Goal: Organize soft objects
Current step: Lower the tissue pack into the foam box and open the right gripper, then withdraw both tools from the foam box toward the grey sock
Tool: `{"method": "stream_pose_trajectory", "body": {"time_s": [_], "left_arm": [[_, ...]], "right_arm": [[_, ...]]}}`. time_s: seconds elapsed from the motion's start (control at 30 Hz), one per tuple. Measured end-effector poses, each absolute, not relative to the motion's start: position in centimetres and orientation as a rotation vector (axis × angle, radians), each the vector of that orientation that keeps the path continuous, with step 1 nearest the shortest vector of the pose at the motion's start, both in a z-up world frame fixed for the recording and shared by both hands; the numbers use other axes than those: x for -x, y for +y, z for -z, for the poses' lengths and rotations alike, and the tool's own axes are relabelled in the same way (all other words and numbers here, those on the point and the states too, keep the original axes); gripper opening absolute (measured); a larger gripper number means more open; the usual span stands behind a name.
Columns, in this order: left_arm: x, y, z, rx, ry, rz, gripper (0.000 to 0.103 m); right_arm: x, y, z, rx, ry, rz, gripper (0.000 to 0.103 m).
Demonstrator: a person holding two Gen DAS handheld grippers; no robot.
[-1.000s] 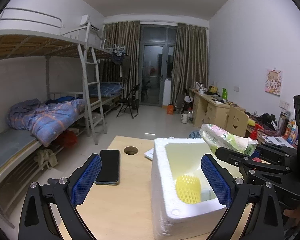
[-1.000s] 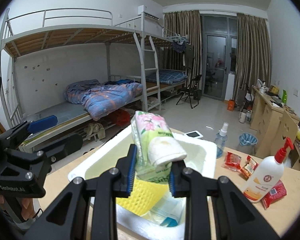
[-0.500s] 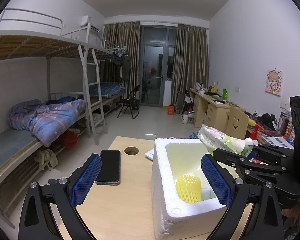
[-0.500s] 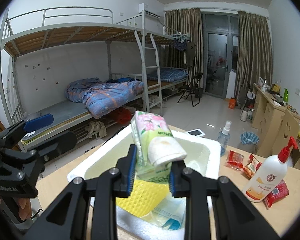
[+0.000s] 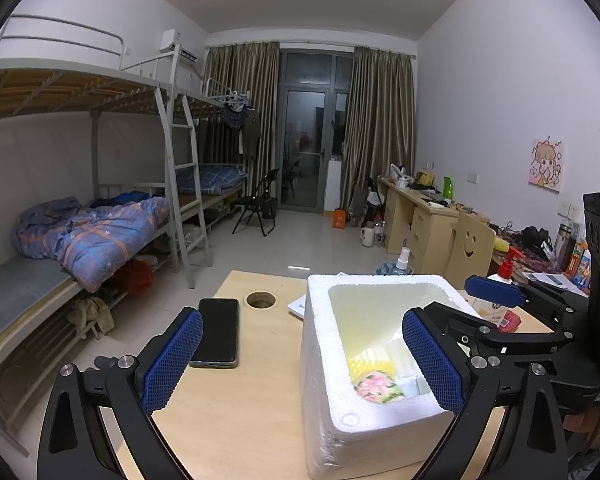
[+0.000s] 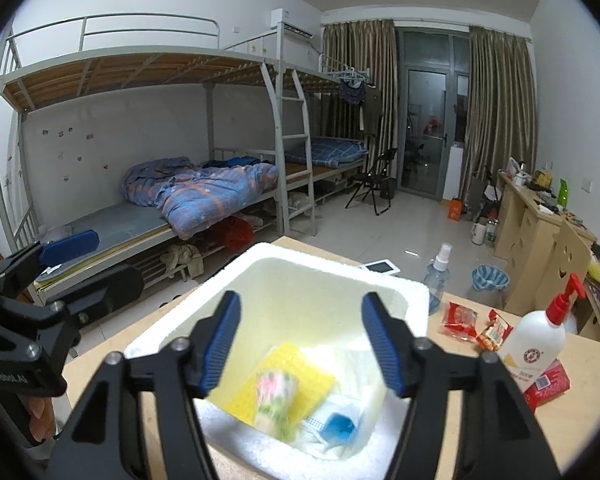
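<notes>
A white foam box [image 6: 332, 264] stands on the wooden table. My right gripper [image 6: 300, 300] hovers over it, its jaws opening with nothing between them. The flowered tissue pack [image 6: 276, 400] lies blurred in the box on a yellow foam net [image 6: 304, 364], beside a white bag with a blue patch [image 6: 340, 428]. In the left wrist view the pack [image 5: 378, 386] shows at the bottom of the box [image 5: 324, 360]. My left gripper [image 5: 300, 320] is open and empty, its pads either side of the box's near left corner. The right gripper [image 5: 476, 308] reaches in from the right.
A black phone [image 5: 218, 330] and a round cable hole [image 5: 261, 299] lie left of the box. To the right stand a pump bottle [image 6: 536, 340], a spray bottle [image 6: 436, 276], red snack packets [image 6: 460, 316] and a red pack [image 6: 548, 380]. A white tablet [image 6: 382, 267] lies behind the box.
The right gripper's jaws have spread apart. The tissue pack has dropped from between them into the foam box. The left gripper has not moved.
</notes>
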State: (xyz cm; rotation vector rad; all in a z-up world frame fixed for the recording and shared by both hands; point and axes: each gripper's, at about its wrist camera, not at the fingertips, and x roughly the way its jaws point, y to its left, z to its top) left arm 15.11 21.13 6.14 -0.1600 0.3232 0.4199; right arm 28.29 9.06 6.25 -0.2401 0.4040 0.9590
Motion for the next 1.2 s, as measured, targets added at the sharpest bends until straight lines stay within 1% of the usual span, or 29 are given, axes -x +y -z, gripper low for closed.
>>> {"method": "stream_pose_trajectory", "body": {"time_s": [0.07, 0.3, 0.43, 0.63, 0.77, 1.2], "left_arm": [[-15.1, 21.0, -6.1, 0.162, 0.324, -0.42, 0.1], [-14.9, 20.8, -6.0, 0.162, 0.32, -0.414, 0.1], [-14.8, 20.4, -6.0, 0.165, 0.315, -0.411, 0.1], [-14.3, 19.5, -5.7, 0.187, 0.316, -0.405, 0.1], [-13.7, 19.1, -5.4, 0.199, 0.317, -0.409, 0.1], [-12.1, 16.7, -5.6, 0.198, 0.292, -0.381, 0.1]], "right_arm": [[-28.2, 8.9, -6.4, 0.24, 0.397, -0.958, 0.075], [-28.0, 8.1, -6.7, 0.226, 0.384, -0.953, 0.076], [-27.6, 7.3, -6.9, 0.219, 0.371, -0.944, 0.079], [-27.2, 5.8, -7.0, 0.208, 0.354, -0.924, 0.088], [-27.1, 5.1, -6.8, 0.2, 0.355, -0.917, 0.1], [-26.4, 2.3, -6.8, 0.166, 0.344, -0.889, 0.101]]}}
